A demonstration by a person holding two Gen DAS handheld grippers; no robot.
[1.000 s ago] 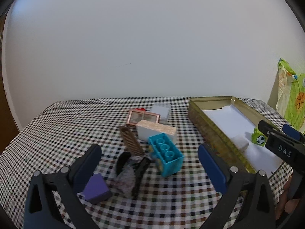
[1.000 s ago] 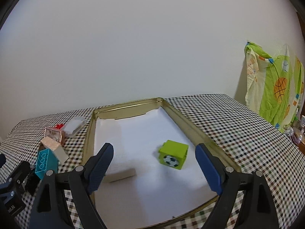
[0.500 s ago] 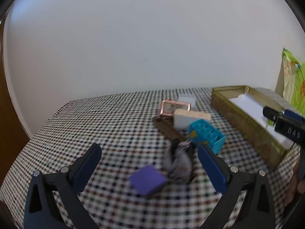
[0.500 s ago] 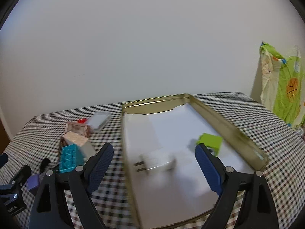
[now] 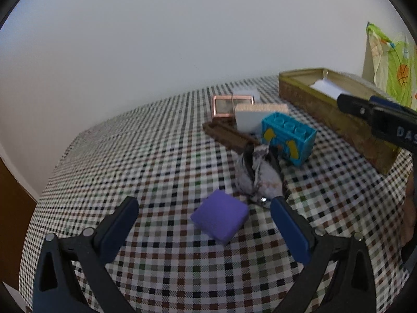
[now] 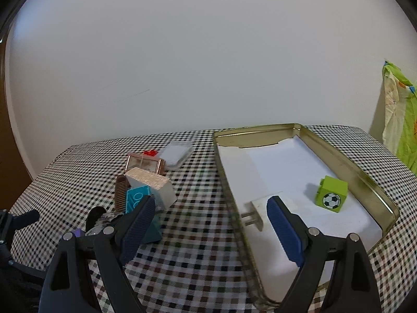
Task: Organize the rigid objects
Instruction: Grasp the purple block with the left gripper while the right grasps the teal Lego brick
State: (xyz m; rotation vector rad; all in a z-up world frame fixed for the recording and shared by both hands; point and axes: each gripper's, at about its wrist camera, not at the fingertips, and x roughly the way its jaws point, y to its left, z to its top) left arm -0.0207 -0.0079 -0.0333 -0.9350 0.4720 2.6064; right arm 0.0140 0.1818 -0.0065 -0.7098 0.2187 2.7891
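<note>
Left gripper (image 5: 203,221): jaws apart, now swung over the purple block (image 5: 220,219), which lies between them.
Right gripper (image 6: 211,221): apart, empty, leaving the tin tray (image 6: 365,180).
Meaning: purple block probably next.

- Wall (image 6: 208,65): plain off-white, bare, fills the upper part of both views; faint thin scuff line left of centre in right wrist view.
- Surface (image 5: 161,161): covered w/ small-check cloth, black/brown/white, pushed up against the wall.
- Brown wood panel (image 5: 13,190) at far left edge, prob. door or furniture – can't tell.
- Hanging fabric (image 6: 401,120) at right: lime green & cream, orange basketball print.
- Light: soft, even, indoor; no hard shadows.
</note>
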